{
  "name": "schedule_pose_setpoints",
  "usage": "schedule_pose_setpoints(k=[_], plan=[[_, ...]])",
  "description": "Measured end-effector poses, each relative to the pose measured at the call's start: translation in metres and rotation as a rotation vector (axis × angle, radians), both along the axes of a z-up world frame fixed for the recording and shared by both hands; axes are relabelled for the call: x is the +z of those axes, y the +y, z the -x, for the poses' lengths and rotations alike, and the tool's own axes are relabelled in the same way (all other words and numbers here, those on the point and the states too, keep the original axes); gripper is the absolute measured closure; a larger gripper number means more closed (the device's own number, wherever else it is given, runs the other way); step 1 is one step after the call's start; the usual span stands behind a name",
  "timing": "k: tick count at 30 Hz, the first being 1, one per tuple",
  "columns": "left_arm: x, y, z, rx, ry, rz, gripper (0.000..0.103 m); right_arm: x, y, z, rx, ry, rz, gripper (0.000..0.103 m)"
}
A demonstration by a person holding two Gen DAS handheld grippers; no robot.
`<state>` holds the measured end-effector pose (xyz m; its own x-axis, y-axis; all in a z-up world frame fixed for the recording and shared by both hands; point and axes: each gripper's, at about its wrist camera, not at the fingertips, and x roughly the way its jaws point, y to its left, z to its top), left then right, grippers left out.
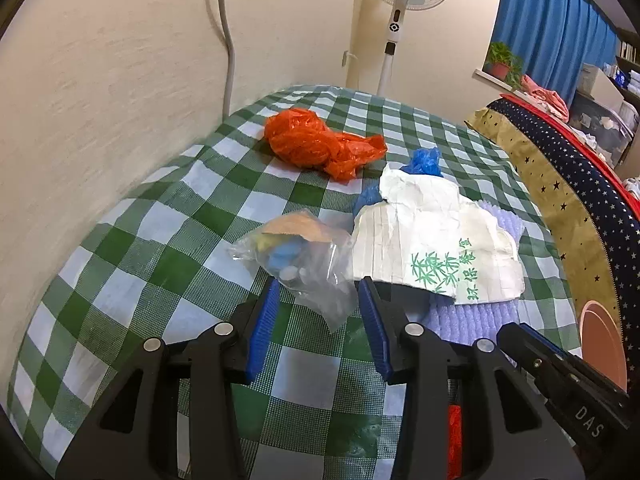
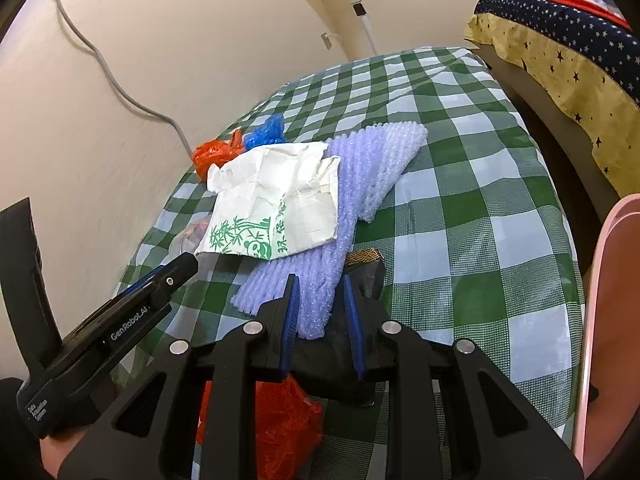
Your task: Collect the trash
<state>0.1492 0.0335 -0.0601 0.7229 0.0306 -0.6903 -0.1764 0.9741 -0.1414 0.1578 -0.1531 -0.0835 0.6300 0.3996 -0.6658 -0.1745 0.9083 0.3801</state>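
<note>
On the green-checked tablecloth (image 1: 132, 280) lies a clear plastic bag (image 1: 304, 256) with blue and yellow scraps inside. My left gripper (image 1: 320, 300) stands open around its near corner, and the pads do not press on it. Beyond it are a crumpled white paper bag (image 1: 432, 240) with green bamboo print, a lavender foam sheet (image 2: 360, 168), blue plastic (image 1: 424, 160) and an orange plastic bag (image 1: 316, 140). My right gripper (image 2: 322, 312) is shut on a crumpled black wrapper (image 2: 340, 364) and hovers over the foam sheet's near corner. Red plastic (image 2: 280, 432) shows below it.
A cream wall with a grey cable (image 1: 228, 40) borders the table's left side. A standing fan (image 1: 400, 8) is behind the far end. A star-patterned cloth (image 1: 560, 200) lies along the right, with a pink rim (image 2: 600, 280) near the front right corner.
</note>
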Motion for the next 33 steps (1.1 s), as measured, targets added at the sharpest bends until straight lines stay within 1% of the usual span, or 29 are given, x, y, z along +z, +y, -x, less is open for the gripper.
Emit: schedule_pose_setpoints(k=[1, 2, 3, 4, 7, 20, 33], plan=[[0.0, 0.0, 0.0, -0.001, 0.0, 0.003, 0.074, 0.001, 0.001, 0.001, 0.005, -0.005, 0.005, 0.088], [0.0, 0.0, 0.0, -0.001, 0.001, 0.005, 0.078, 0.002, 0.002, 0.002, 0.011, -0.012, 0.011, 0.092], [0.0, 0.001, 0.001, -0.003, 0.002, 0.007, 0.081, 0.003, 0.003, 0.003, 0.012, -0.017, 0.018, 0.092], [0.0, 0.001, 0.002, -0.004, -0.002, 0.01, 0.085, 0.005, 0.003, 0.004, 0.012, -0.026, 0.029, 0.093], [0.002, 0.001, 0.004, -0.012, -0.016, 0.011, 0.09, 0.011, 0.001, 0.008, 0.003, -0.046, 0.044, 0.094], [0.019, -0.002, 0.025, -0.041, -0.06, 0.023, 0.097, 0.049, -0.016, 0.036, -0.03, -0.14, 0.078, 0.095], [0.042, -0.003, 0.055, -0.063, -0.113, 0.036, 0.098, 0.079, -0.026, 0.073, -0.04, -0.217, 0.107, 0.096]])
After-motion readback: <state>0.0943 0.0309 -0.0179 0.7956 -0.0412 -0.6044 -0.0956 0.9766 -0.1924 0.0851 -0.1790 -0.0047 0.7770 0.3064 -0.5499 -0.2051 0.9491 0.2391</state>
